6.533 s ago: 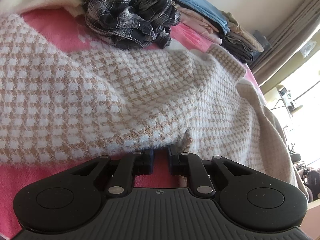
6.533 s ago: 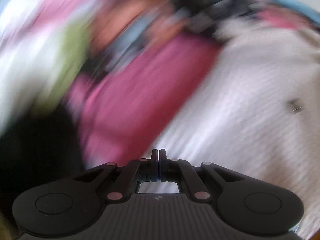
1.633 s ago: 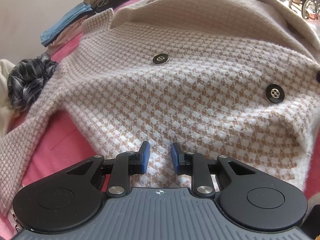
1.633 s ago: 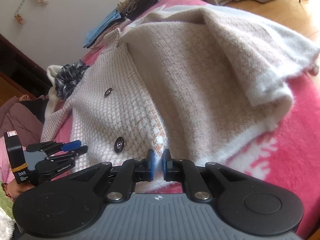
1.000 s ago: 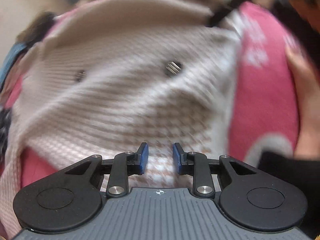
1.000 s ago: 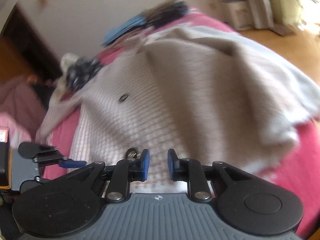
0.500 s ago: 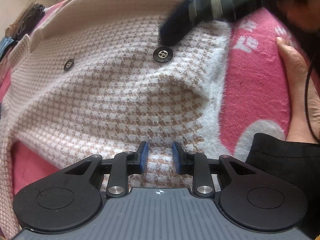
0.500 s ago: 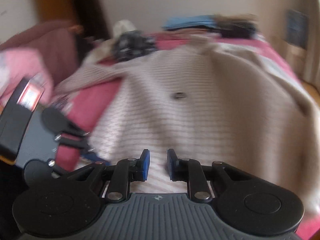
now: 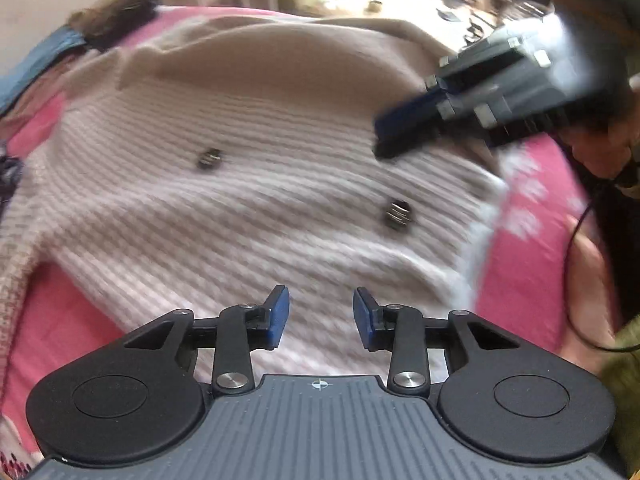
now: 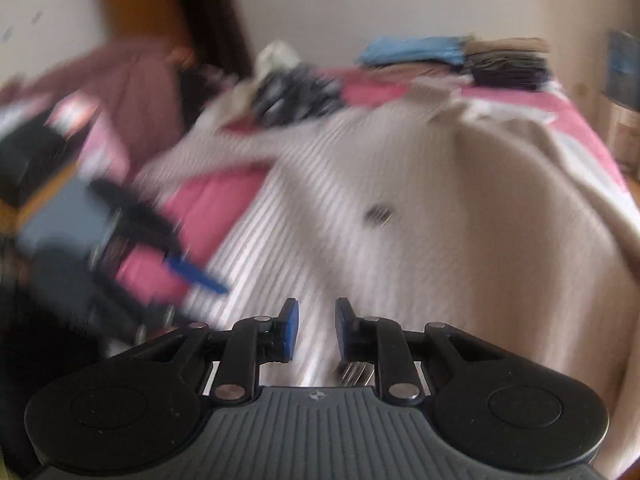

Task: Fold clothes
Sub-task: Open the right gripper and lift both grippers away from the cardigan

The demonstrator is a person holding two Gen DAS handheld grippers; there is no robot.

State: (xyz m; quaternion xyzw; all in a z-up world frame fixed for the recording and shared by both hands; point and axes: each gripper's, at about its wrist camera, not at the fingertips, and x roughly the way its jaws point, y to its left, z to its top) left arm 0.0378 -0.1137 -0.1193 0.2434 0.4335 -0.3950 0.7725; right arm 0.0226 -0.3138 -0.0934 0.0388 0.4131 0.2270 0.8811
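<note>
My left gripper [image 9: 318, 316] is spread wide, its blue fingertips [image 9: 277, 314] well apart with nothing between them, held low over the near hem of the cardigan [image 9: 248, 208]. My right gripper [image 10: 316, 330] is also parted, a little narrower, and it too holds nothing; it hangs above the lower front of the same cardigan [image 10: 420, 248], with a dark button [image 10: 354, 372] showing just behind its fingers.

From the left wrist view, my right gripper [image 9: 404, 132] comes in from the upper right, tilted down, its blue tip just above the knit near the front edge; whether it touches the cloth I cannot tell through the blur. My forearm [image 9: 584, 272] lies at the right edge over the pink blanket [image 9: 532, 216], with a thin black cable looping beside it. From the right wrist view, my left gripper [image 10: 192, 276] enters from the left, angled down toward the cardigan's side edge, badly smeared.

The cardigan lies spread front-up across the blanket [image 10: 216, 196], two buttons [image 9: 398, 214] showing down its front in the left view and one more [image 10: 378, 213] further up in the right view. Its sleeve stretches off to the left. Beyond it sits a dark crumpled garment [image 10: 292, 96], and further back a stack of folded clothes [image 10: 460, 60] by the wall.
</note>
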